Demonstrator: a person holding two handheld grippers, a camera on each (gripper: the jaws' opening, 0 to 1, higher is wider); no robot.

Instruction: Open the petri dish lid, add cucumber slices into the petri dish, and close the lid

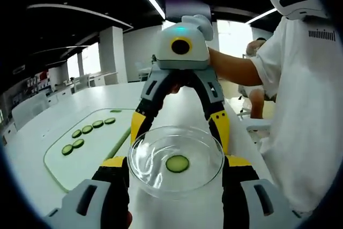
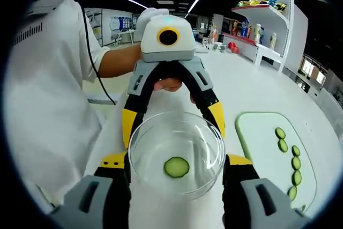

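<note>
Left gripper (image 1: pixel 176 172) and right gripper (image 2: pixel 177 172) face each other across petri dish (image 1: pixel 176 160), jaws of both spread wide around dish rim; contact cannot be told. One cucumber slice (image 1: pixel 177 163) inside dish. Beside dish: green cutting board (image 1: pixel 80 162) carrying more slices (image 1: pixel 87 129). All on white table (image 1: pixel 32 148).

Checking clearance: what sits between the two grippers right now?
The glass petri dish with one cucumber slice in it lies between them. In the left gripper view, the right gripper faces it from the far side; the right gripper view mirrors this.
</note>
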